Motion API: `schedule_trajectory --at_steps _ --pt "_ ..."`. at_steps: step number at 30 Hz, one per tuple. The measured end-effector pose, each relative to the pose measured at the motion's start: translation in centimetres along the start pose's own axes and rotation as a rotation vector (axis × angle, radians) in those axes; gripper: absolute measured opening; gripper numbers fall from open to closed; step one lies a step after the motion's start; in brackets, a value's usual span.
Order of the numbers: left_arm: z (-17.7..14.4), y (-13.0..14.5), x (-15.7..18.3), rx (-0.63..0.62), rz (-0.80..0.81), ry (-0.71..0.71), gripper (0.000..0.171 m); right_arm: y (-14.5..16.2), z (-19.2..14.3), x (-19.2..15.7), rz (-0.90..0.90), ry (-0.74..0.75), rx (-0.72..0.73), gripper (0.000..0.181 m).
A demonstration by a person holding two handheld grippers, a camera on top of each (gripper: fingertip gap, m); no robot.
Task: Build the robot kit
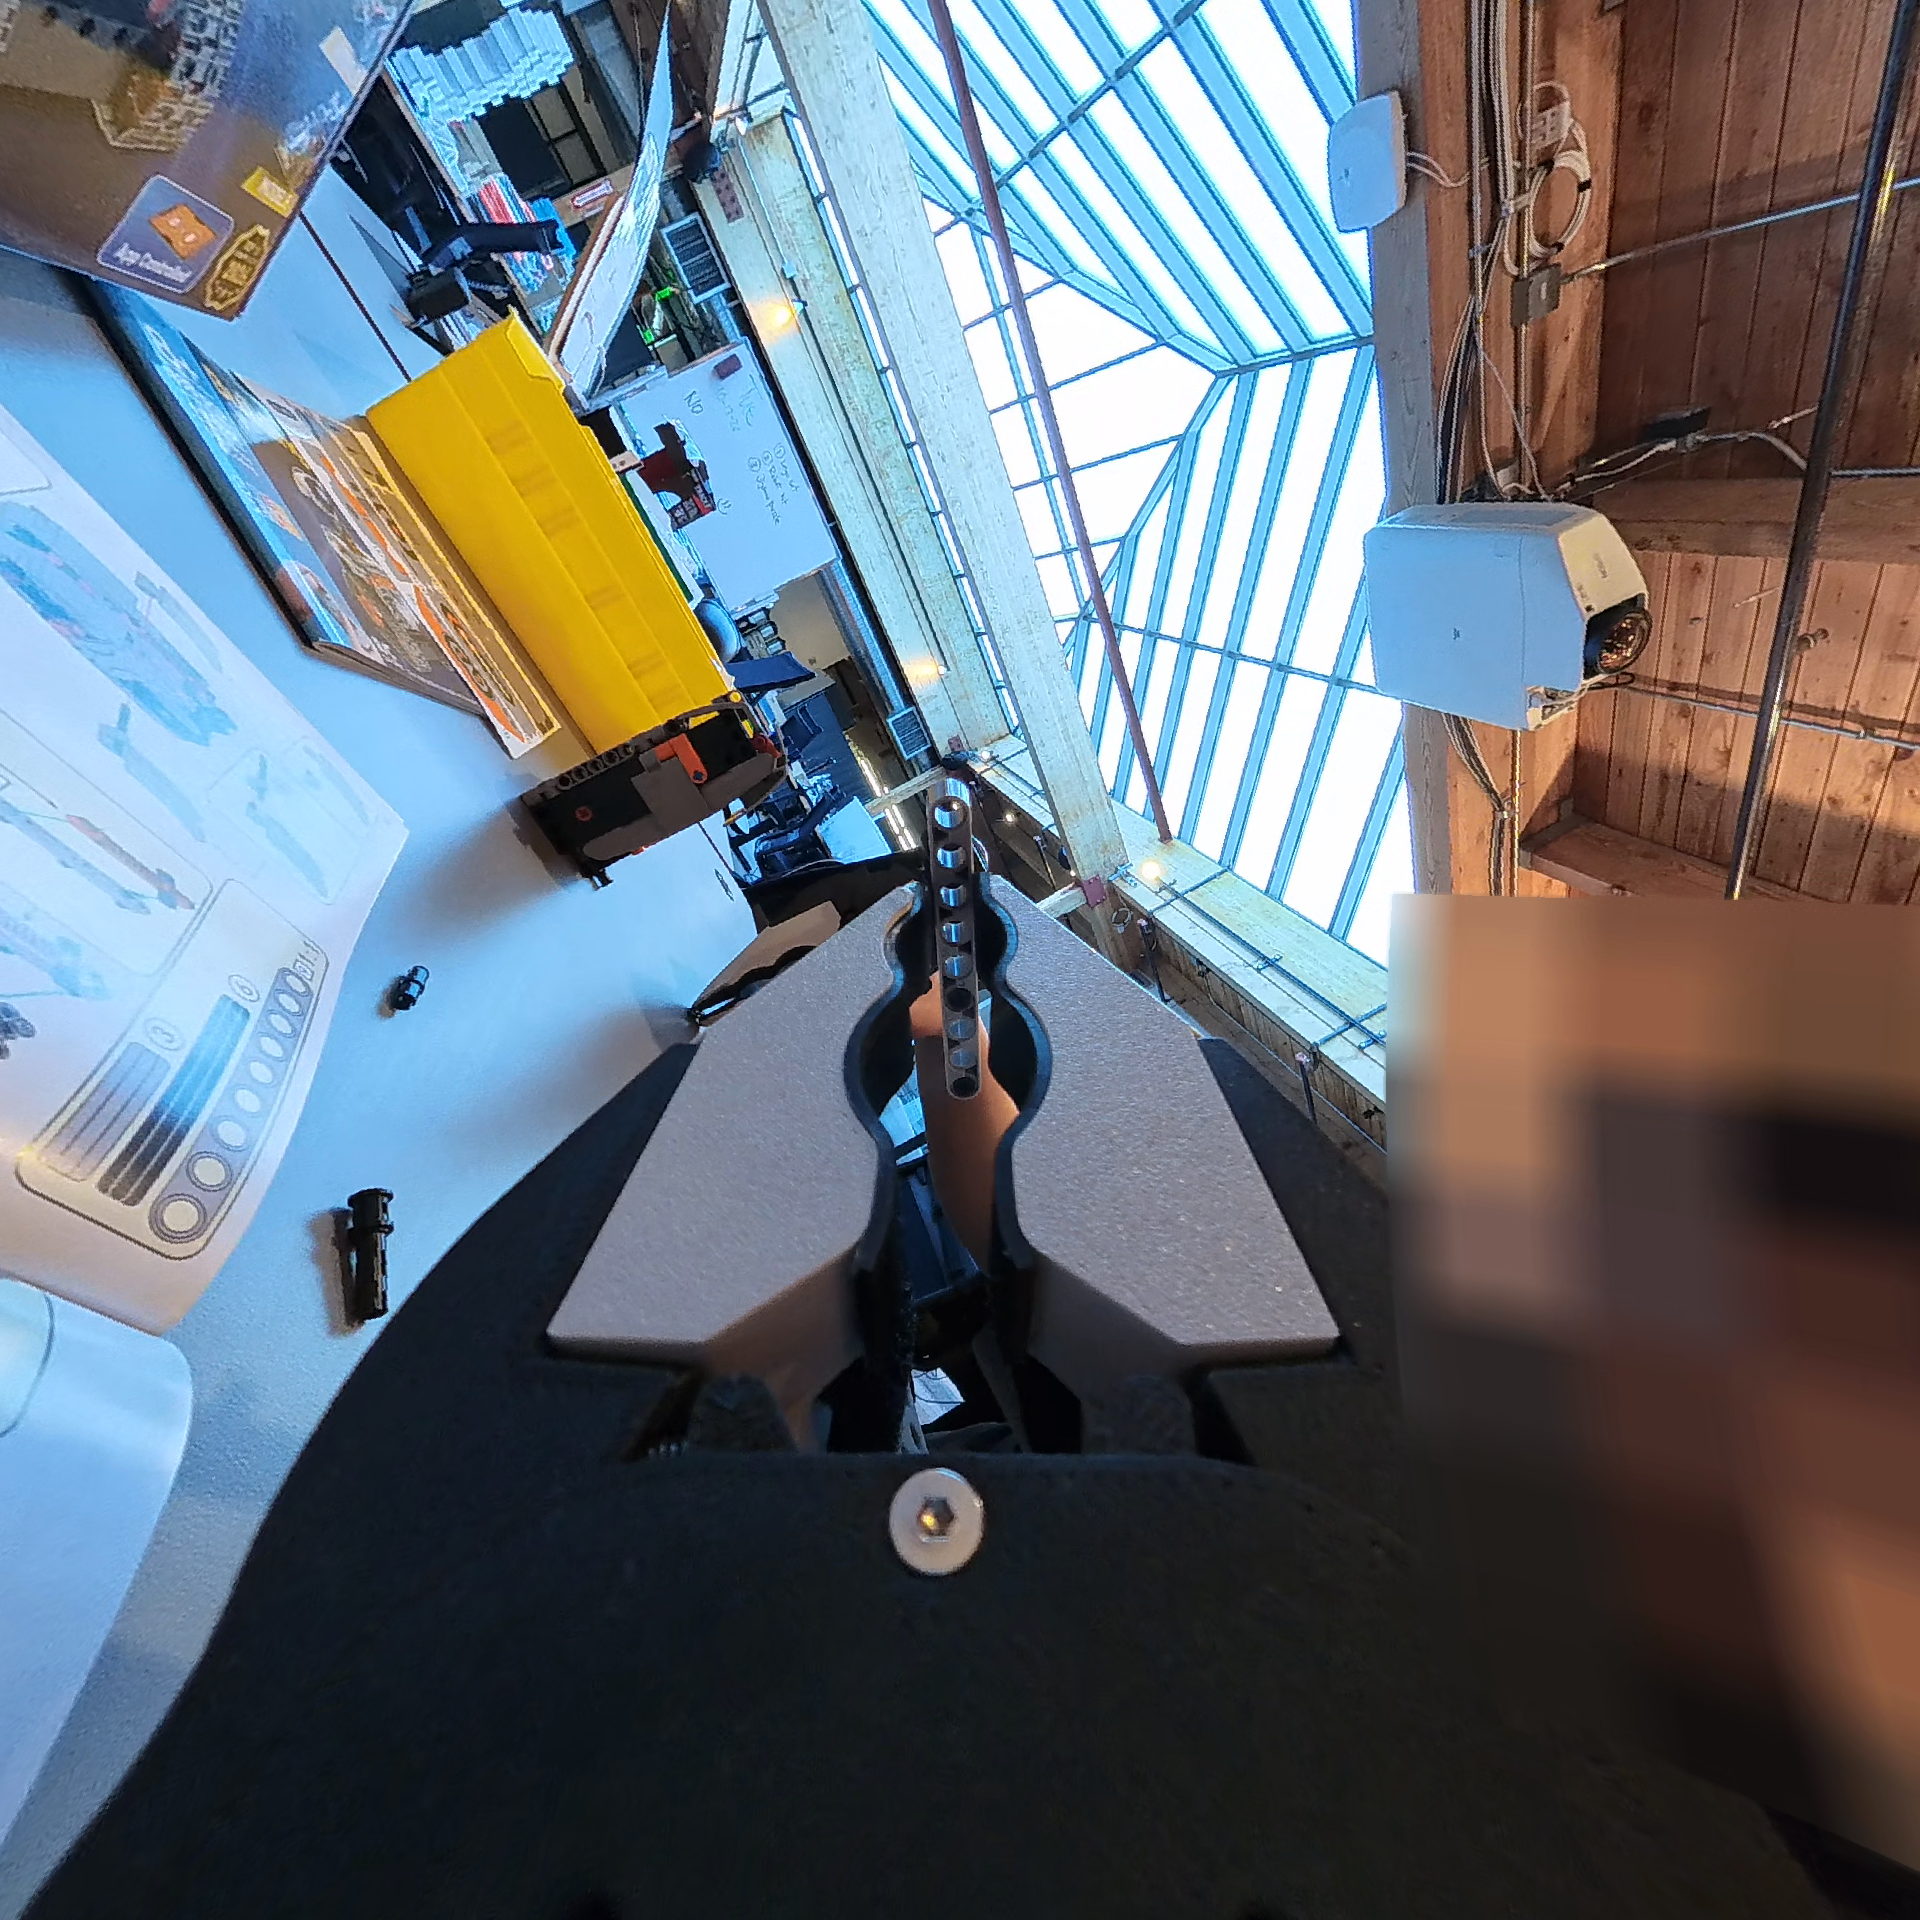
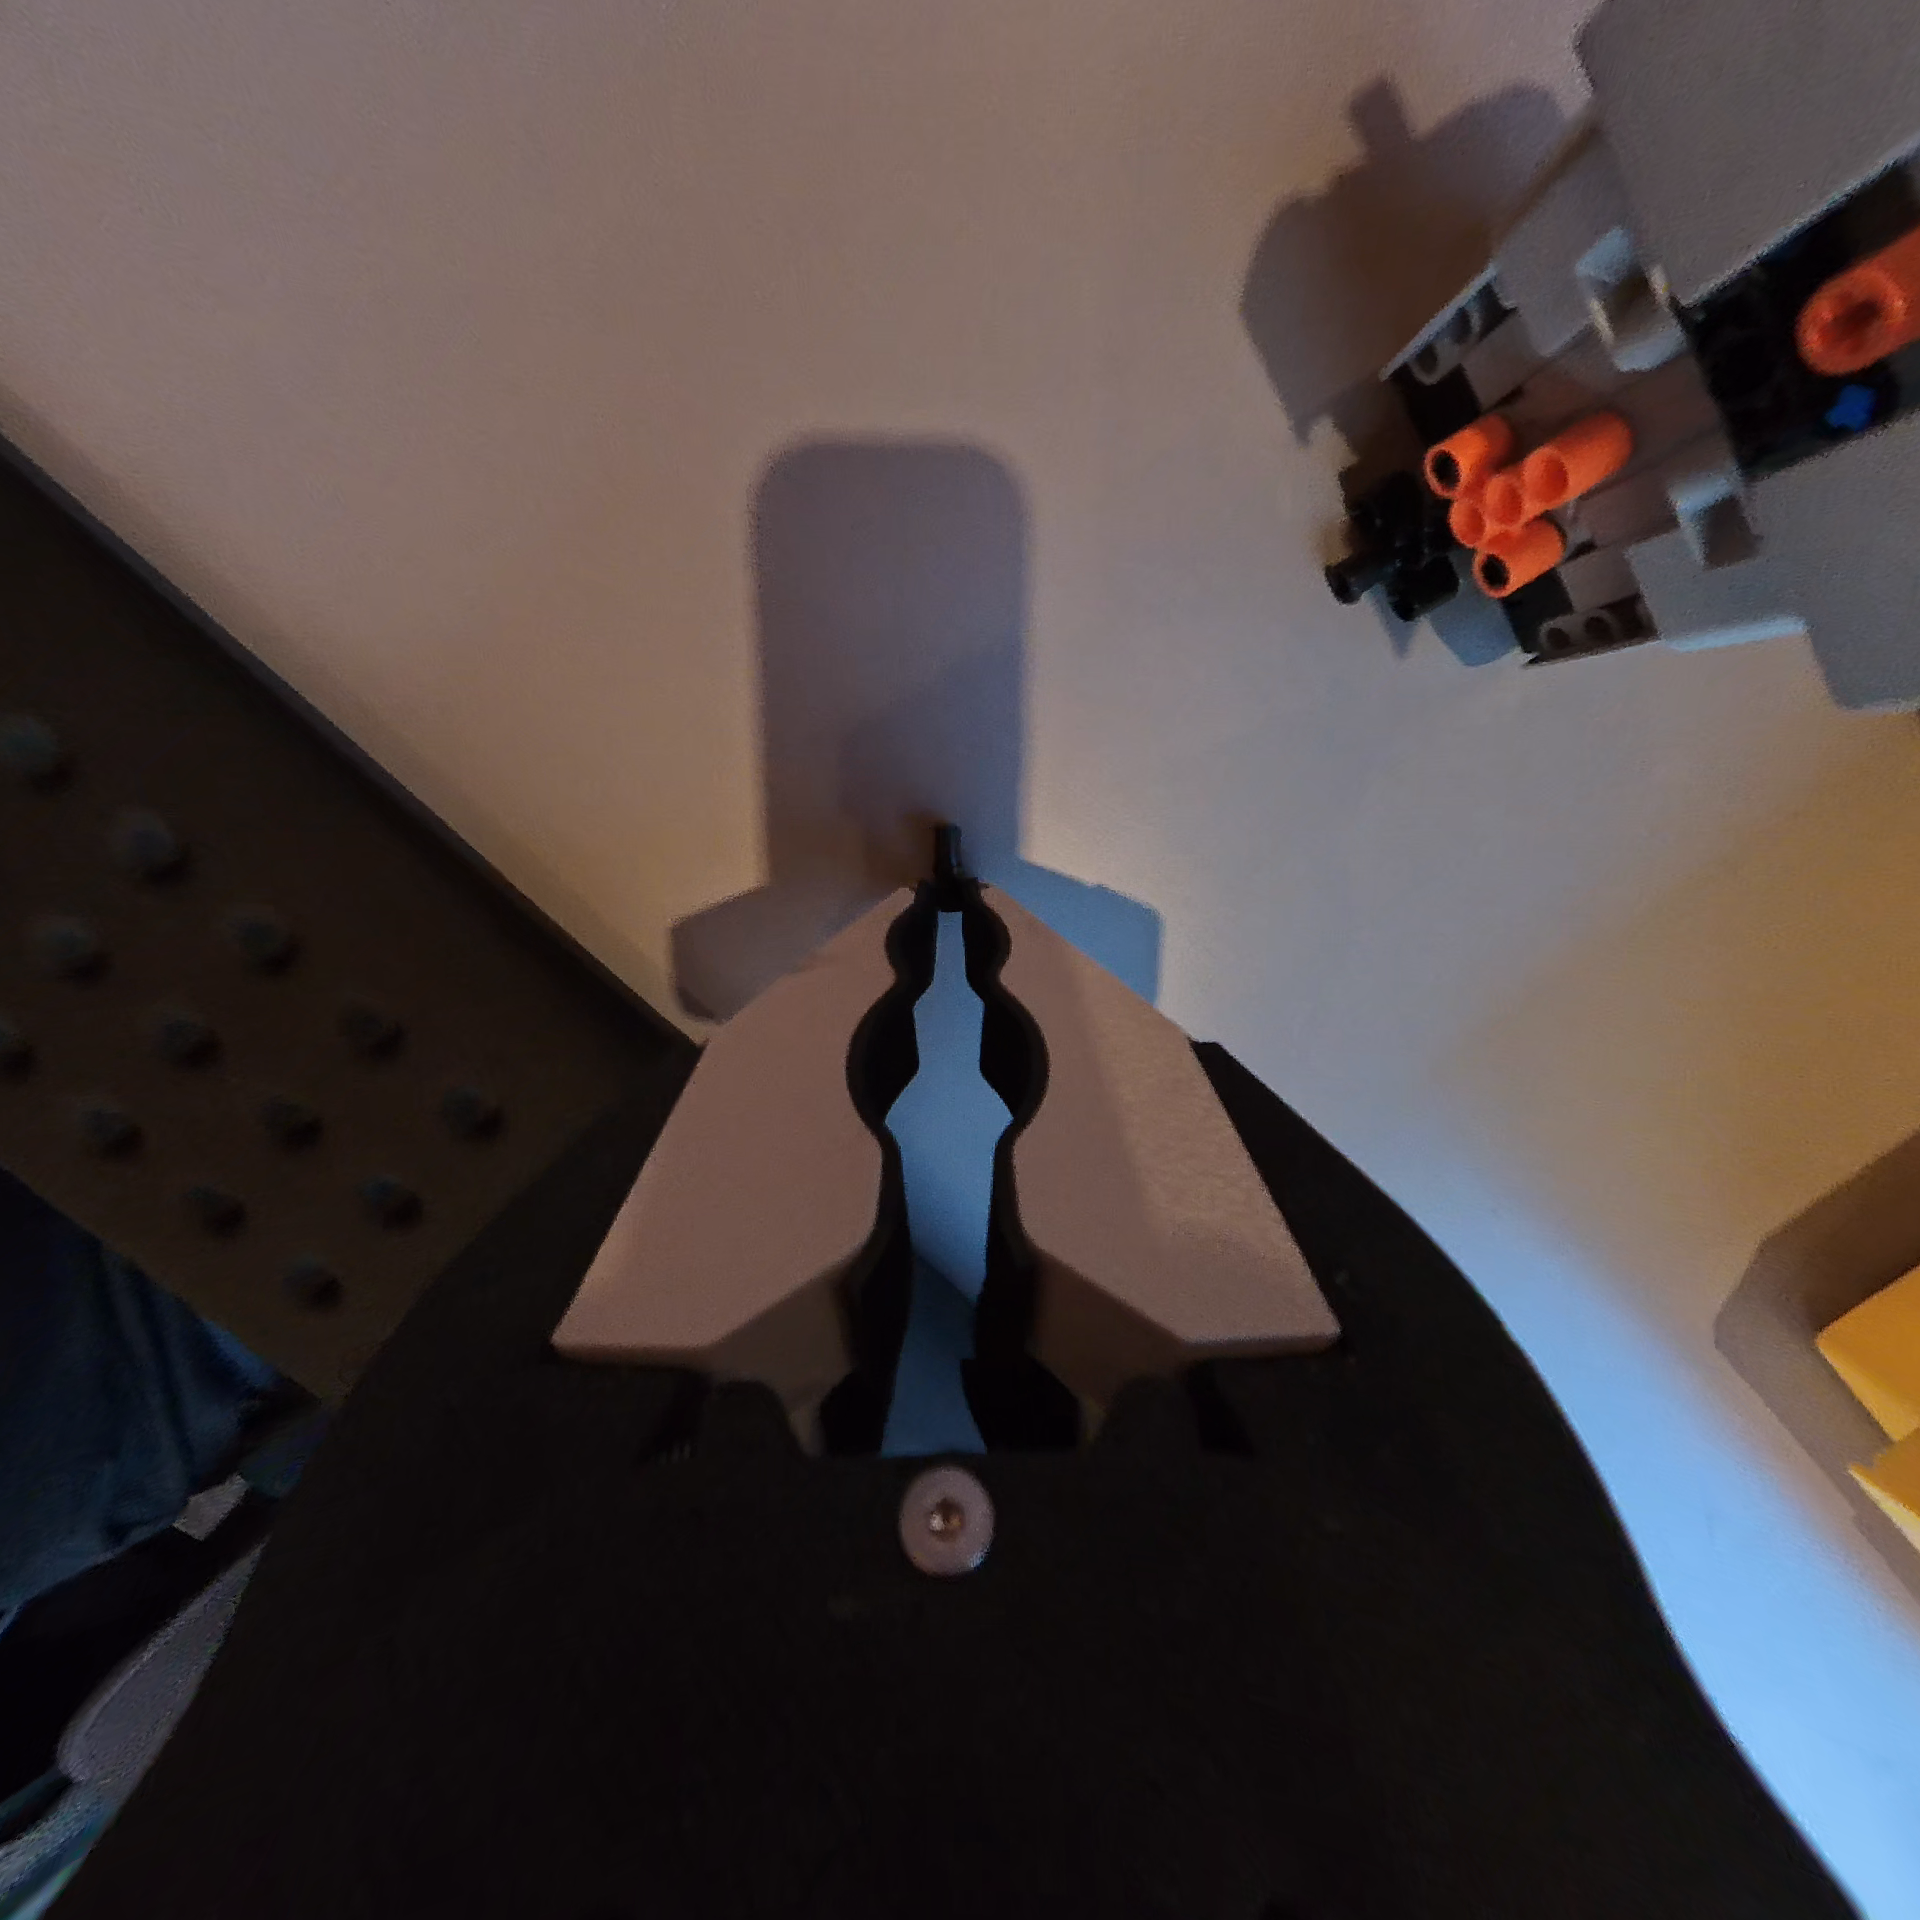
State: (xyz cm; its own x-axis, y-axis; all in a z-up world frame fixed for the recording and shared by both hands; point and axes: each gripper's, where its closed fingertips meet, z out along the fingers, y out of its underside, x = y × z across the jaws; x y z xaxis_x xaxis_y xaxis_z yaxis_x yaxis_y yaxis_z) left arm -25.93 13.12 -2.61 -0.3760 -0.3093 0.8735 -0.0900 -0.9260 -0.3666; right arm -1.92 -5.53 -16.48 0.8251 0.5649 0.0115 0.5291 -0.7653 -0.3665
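My left gripper (image 1: 949, 902) is shut on a grey beam with a row of holes (image 1: 954, 940). The beam stands up past the fingertips and the gripper is raised, tilted toward the ceiling. My right gripper (image 2: 948, 891) is shut on a small black pin (image 2: 945, 854) just above the white table (image 2: 1247, 883). The pin's end sticks out past the fingertips. A grey, black and orange brick model (image 1: 655, 790) stands on the table; it also shows in the right wrist view (image 2: 1621, 457) at the upper right.
Two loose black pins (image 1: 366, 1252) (image 1: 408, 987) lie on the table beside an open instruction booklet (image 1: 156, 883). A yellow bin (image 1: 540, 530) and printed boxes (image 1: 343, 540) stand behind. A dark studded plate (image 2: 208, 987) lies left of my right gripper. A yellow part (image 2: 1870, 1382) sits at right. There is about 35 centimeters between the tips of the two grippers. The dark studded plate (image 2: 208, 987) lies some 12 centimeters from my right tips, 35 centimeters from my left tips.
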Motion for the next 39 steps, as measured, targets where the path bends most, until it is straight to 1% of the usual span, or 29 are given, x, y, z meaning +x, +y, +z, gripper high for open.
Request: schedule_trajectory --at_steps 1,2,5,6,7,8,9,13,14,15,24,25,27,29,31,35,36,37,39 --pt "0.0 0.0 0.0 0.000 0.000 0.002 0.003 0.1 -0.1 0.2 -0.032 0.030 -0.023 0.002" --pt "0.0 0.0 0.1 -0.001 0.001 0.003 0.003 0.1 -0.4 0.5 -0.090 0.091 -0.060 0.002" --pt "0.0 0.0 0.0 0.000 0.004 -0.002 0.003 -1.4 -2.8 0.9 -0.421 0.369 -0.217 0.002" --pt "0.0 0.0 -0.1 -0.002 0.002 -0.002 0.003 -1.8 -3.6 1.1 -0.511 0.445 -0.293 0.002" --pt "0.1 0.0 -0.2 -0.004 -0.002 -0.003 0.004 -2.1 -4.2 1.1 -0.565 0.483 -0.363 0.002" --pt "0.1 0.0 -0.3 -0.006 -0.005 -0.008 0.004 -2.4 -4.7 1.1 -0.591 0.502 -0.409 0.002" --pt "0.1 0.0 -0.5 -0.007 -0.007 -0.013 0.004 -2.9 -5.0 1.2 -0.608 0.515 -0.426 0.002" --pt "0.0 0.1 -0.1 -0.002 0.005 -0.012 0.003 -4.2 -5.4 1.2 -0.603 0.526 -0.416 0.002" --pt "-0.1 0.1 0.1 -0.001 0.013 -0.011 0.001 -4.3 -5.3 1.1 -0.604 0.525 -0.408 0.002" --pt "0.0 0.1 0.3 -0.001 0.019 -0.009 0.003 -4.4 -5.2 1.1 -0.606 0.527 -0.405 0.002" --pt "0.4 0.1 0.5 -0.014 0.024 0.001 0.003 -4.1 -4.8 0.7 -0.609 0.513 -0.444 0.003" --pt "0.3 0.1 0.4 -0.011 0.030 -0.018 0.003 -4.0 -4.8 0.7 -0.606 0.510 -0.453 0.003" --pt "0.3 0.1 -0.6 -0.023 0.095 -0.131 0.003 -3.6 -4.8 0.8 -0.600 0.497 -0.487 0.002" --pt "0.0 -0.4 -1.5 -0.022 0.204 -0.280 0.003 -3.0 -5.0 1.0 -0.591 0.490 -0.541 0.002" --pt "-0.9 -1.3 -2.5 -0.015 0.376 -0.493 0.003 -2.5 -5.1 1.0 -0.579 0.477 -0.582 0.002" --pt "-3.5 -3.2 -3.4 -0.053 0.737 -0.961 0.003 -1.4 -5.3 1.3 -0.553 0.451 -0.644 0.002" --pt "-3.8 -3.4 -3.5 -0.073 0.804 -1.042 0.003 -1.2 -5.4 1.5 -0.544 0.446 -0.665 0.003" --pt "-3.8 -3.5 -3.5 -0.094 0.850 -1.094 0.003 -0.9 -5.6 1.6 -0.532 0.438 -0.690 0.003" --pt "-3.7 -3.5 -4.0 -0.126 0.899 -1.169 0.003 -0.4 -6.1 1.9 -0.521 0.426 -0.742 0.003"
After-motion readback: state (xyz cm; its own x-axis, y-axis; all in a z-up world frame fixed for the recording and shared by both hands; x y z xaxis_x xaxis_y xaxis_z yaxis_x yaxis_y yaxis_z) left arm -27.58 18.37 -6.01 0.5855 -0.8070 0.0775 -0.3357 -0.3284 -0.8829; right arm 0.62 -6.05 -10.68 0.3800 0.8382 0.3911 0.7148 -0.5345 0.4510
